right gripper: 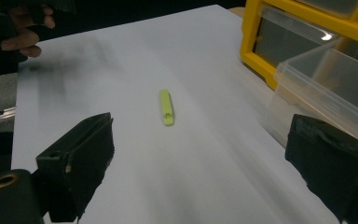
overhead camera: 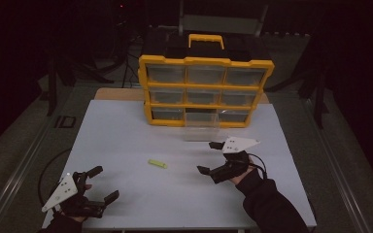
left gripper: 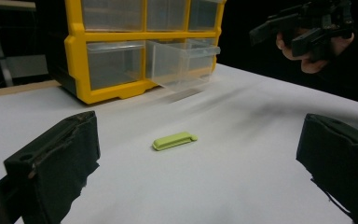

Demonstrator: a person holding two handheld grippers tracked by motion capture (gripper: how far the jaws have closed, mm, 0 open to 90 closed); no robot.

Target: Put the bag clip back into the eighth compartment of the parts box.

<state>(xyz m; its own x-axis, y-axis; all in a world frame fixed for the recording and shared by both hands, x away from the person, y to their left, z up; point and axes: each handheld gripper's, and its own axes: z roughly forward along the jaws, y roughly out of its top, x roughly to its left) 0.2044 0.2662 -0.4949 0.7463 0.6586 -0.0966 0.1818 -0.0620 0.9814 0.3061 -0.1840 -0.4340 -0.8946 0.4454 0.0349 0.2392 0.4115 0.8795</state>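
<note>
I count one small green clip (overhead camera: pixel 158 164) on the counter (overhead camera: pixel 126 136), lying flat and alone near the middle, well apart from every edge and touching nothing. There is one yellow organiser (overhead camera: pixel 205 90) standing at the far edge of the counter, with a yellow handle on top and nine clear drawers in three rows of three. Eight of those drawers sit flush in the frame; one, the middle drawer of the bottom row (overhead camera: pixel 201 127), is pulled out toward me over the counter. That open drawer looks empty, though its clear walls and the dim light make me less than sure, and I cannot tell what the closed drawers hold. I have two grippers. My left gripper (overhead camera: pixel 101 183) is near the near left corner of the counter, its jaws spread wide with nothing between them, and in the left gripper view the clip lies ahead of them. My right gripper (overhead camera: pixel 210 157) hovers toward the right side, between the clip and the open drawer, its jaws also wide and empty.
</note>
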